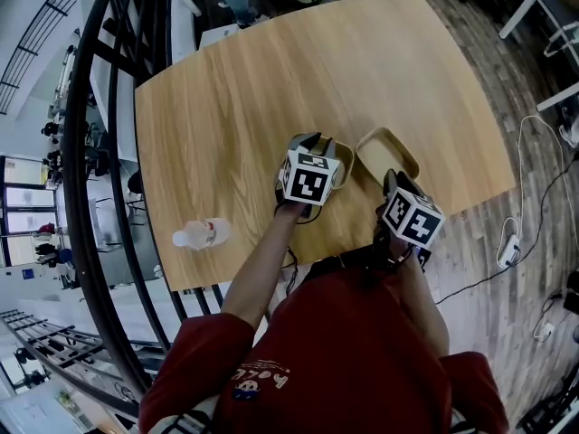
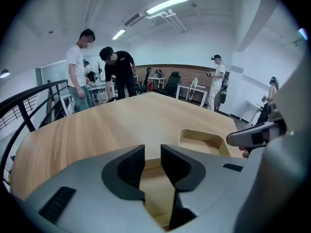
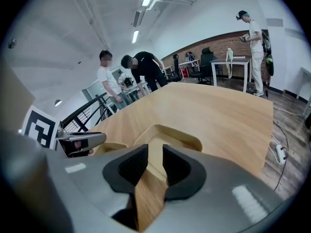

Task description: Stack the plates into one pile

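At the counter's [image 1: 226, 107] near-left edge, a plastic bottle [image 1: 201, 233] lies on its side. Right of it, the left hand-held gripper [image 2: 152, 161] hangs over one beige plate [image 1: 346, 168] — jaws slightly apart, nothing between them. Second plate [image 1: 387, 154] sits just beside the first, unstacked. Right hand-held gripper [image 3: 154, 161] — jaws likewise narrowly parted, empty, by that plate's near edge.

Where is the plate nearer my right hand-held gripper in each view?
Head view: plate right of centre on the wooden table.
Left gripper view: plate right of centre, beyond the jaws.
Right gripper view: plate at centre, just beyond the jaws.
Shared landmark: the second plate, just left of it.
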{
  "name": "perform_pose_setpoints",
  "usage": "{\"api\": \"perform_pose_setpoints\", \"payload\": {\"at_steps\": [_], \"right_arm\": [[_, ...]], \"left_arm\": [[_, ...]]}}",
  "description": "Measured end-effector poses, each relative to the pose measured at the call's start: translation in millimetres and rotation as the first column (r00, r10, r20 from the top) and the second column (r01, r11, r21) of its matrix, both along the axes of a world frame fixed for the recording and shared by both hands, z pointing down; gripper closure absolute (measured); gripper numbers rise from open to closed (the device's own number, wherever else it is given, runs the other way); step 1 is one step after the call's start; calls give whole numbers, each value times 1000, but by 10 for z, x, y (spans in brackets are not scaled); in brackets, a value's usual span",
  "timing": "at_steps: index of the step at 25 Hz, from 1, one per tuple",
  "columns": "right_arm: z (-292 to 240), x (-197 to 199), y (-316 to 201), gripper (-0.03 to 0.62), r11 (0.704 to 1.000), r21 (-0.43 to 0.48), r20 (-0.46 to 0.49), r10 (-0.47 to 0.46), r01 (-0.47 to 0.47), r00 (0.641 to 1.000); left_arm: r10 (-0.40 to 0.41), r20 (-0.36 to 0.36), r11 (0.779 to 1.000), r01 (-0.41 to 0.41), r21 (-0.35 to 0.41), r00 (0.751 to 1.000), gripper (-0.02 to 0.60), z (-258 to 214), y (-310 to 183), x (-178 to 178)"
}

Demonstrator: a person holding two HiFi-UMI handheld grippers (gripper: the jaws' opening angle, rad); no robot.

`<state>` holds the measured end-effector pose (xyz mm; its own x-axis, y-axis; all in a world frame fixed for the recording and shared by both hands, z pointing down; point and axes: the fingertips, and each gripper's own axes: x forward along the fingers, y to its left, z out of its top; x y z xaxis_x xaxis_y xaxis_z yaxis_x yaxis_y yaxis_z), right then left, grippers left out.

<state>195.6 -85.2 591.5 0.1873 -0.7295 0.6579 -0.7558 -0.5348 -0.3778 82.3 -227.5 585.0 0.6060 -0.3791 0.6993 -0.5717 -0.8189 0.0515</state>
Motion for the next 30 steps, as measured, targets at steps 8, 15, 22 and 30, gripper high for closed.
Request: {"api": "perform_pose_setpoints", "payload": {"at_steps": [8, 15, 22, 30], "right_arm": [[70, 342, 266, 491, 994, -28, -18, 100, -101, 995], [234, 511, 379, 473, 986, -86, 6, 142, -140, 990], [474, 525, 419, 471, 978, -136, 75, 172, -161, 982], [651, 575, 341, 471, 977, -148, 128, 173, -154, 977]], "left_arm": [[121, 6, 993, -121, 5, 993, 476, 10, 144, 507], [272, 131, 961, -275, 4, 953, 476, 218, 251, 877], [383, 271, 918, -397, -4, 883, 472, 450, 255, 1013], [457, 337, 884, -462, -70, 823, 472, 649, 262, 1127]]}}
